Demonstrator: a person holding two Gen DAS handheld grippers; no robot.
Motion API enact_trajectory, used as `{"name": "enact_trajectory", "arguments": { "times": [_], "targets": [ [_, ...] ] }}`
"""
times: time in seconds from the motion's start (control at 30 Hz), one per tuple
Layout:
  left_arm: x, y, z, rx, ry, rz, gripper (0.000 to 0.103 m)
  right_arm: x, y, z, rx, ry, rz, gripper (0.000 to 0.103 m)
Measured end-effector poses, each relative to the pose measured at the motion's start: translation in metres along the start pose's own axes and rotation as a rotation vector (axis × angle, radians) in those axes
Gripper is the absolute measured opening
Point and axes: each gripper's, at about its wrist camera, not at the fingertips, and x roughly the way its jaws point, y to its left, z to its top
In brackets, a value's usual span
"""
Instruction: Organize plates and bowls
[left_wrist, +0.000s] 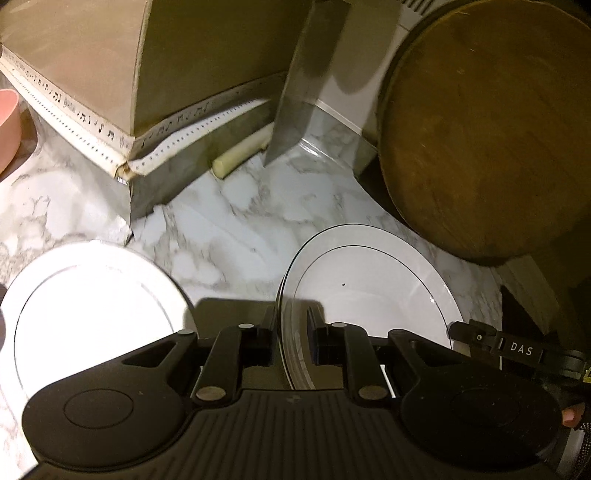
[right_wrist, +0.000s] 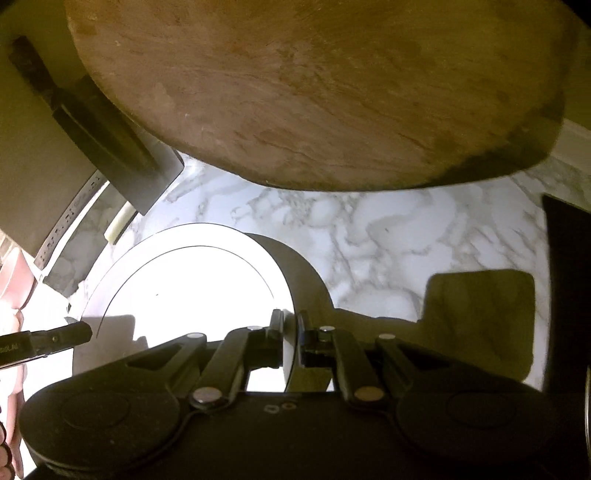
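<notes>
While both grippers pinch plate (left_wrist: 369, 291) rim; second plate (left_wrist: 92, 306) left-view only.

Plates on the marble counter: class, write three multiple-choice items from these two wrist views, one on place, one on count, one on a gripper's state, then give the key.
1. Where is the round wooden board?
A. flat under the plates
B. standing behind the held plate
C. inside the pink bowl

2. How many white plates show in the left wrist view?
A. one
B. two
C. four

3. What is the left gripper doing?
A. hanging open
B. gripping the knife
C. pinching a plate rim

B: it rises beyond the held plate.
B: held plate plus second plate.
C: its fingers straddle the rim.
</notes>
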Motion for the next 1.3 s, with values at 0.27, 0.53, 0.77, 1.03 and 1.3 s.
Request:
{"name": "enact_trajectory", "arguments": {
  "times": [0.27, 0.53, 0.77, 1.03, 1.3],
  "targets": [
    [-0.024, -0.006, -0.031, 0.036, 0.014, -0.032, 0.016, -0.032, -0.011, -0.033, 0.032, -0.011, -0.009, 0.006],
    [-0.034, -0.007, -0.058, 0.062, 0.042, -0.043, 0.016, -0.053, -0.018, -0.064, 0.054, -0.011, -0.016, 0.006],
    [-0.041, -0.008, -0.076, 0.073, 0.051, -0.043, 0.016, -0.065, -0.023, -0.079, 0.069, -0.013, -0.017, 0.006],
    [-0.042, -0.007, -0.087, 0.082, 0.061, -0.031, 0.016, -0.065, -0.022, -0.092, 0.065, 0.006, -0.022, 0.006],
    [-0.042, -0.006, -0.091, 0.091, 0.061, -0.029, 0.016, -0.065, -0.022, -0.096, 0.070, 0.006, -0.028, 0.006]
  ]
}}
